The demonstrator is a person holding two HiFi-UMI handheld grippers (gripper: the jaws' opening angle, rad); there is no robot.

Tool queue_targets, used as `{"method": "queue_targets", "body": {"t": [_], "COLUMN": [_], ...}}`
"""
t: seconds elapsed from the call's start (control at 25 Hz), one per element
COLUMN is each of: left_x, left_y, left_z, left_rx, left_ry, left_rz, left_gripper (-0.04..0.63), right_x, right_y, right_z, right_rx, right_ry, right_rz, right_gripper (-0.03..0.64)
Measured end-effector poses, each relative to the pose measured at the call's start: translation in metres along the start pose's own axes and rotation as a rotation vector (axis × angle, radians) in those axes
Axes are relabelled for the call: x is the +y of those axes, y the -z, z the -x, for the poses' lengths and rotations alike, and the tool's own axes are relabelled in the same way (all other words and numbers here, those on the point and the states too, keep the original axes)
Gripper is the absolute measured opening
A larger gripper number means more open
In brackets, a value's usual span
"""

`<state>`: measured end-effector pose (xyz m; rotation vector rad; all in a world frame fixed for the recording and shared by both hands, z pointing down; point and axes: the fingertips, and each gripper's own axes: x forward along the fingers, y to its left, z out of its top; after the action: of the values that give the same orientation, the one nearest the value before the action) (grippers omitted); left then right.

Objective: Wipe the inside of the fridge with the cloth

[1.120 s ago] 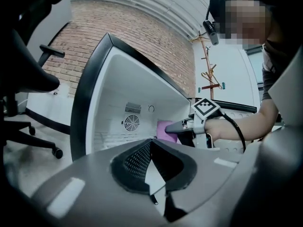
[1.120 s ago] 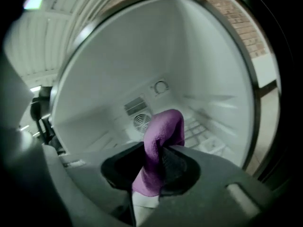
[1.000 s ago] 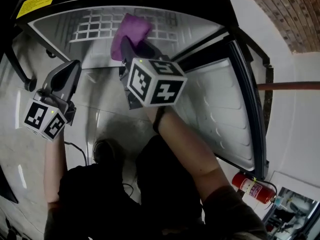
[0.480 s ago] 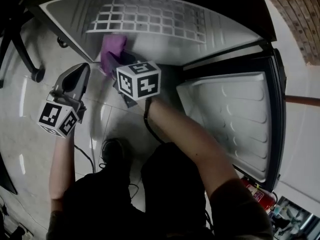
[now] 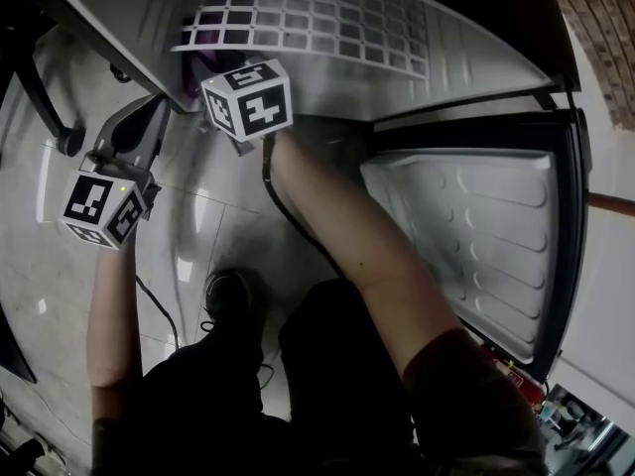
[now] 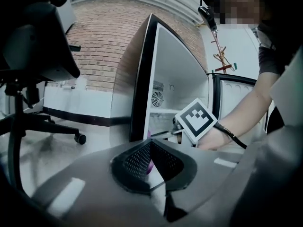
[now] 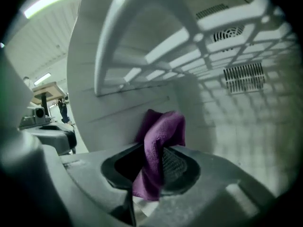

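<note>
The fridge stands open, white inside, with a wire shelf across it. My right gripper reaches in at the left end, shut on a purple cloth. In the right gripper view the cloth hangs folded between the jaws of the right gripper, close against the white inner side wall under the shelf. My left gripper hangs outside the fridge's left side, shut with nothing held. In its own view the left gripper points at the fridge and the right gripper's marker cube.
The fridge door swings open to the right, its moulded liner bare. An office chair stands left of the fridge, its wheeled base on the tiled floor. A red fire extinguisher sits low at the right by the wall.
My right gripper has carried the cloth leftward along the fridge interior to the left wall. The left gripper has held roughly its place beside the fridge.
</note>
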<state>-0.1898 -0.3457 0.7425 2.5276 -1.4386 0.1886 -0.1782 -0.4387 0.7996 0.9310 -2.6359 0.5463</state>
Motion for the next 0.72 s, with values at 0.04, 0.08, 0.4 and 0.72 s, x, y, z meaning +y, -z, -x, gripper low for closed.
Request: {"method": "queue_targets", "body": {"t": [0.04,0.08,0.4,0.72], "left_x": [0.000,-0.001,-0.014,-0.039], "left_y": [0.000,0.002,0.017,0.017], "left_z": [-0.002,-0.004,-0.013,-0.028], "left_rx": [-0.006,-0.009,0.006,0.002], "left_ry": [-0.002,-0.001,0.042,0.088], "left_rz": [0.010,0.017,0.031,0.016], "left_gripper": [0.017,0.017,0.017,0.017], "right_x": [-0.004,-0.008,-0.034,-0.113], "right_y": [0.005,0.010,0.062,0.066], "right_z": [-0.005,-0.009,-0.019,0.030], "right_rx": [0.031,0.065,0.346,0.429], "right_ry": [0.013,0.029,0.138,0.373], "right_rz": [0.020,0.041,0.382,0.362], "right_gripper": [0.078,0.078,0.078,0.078]}}
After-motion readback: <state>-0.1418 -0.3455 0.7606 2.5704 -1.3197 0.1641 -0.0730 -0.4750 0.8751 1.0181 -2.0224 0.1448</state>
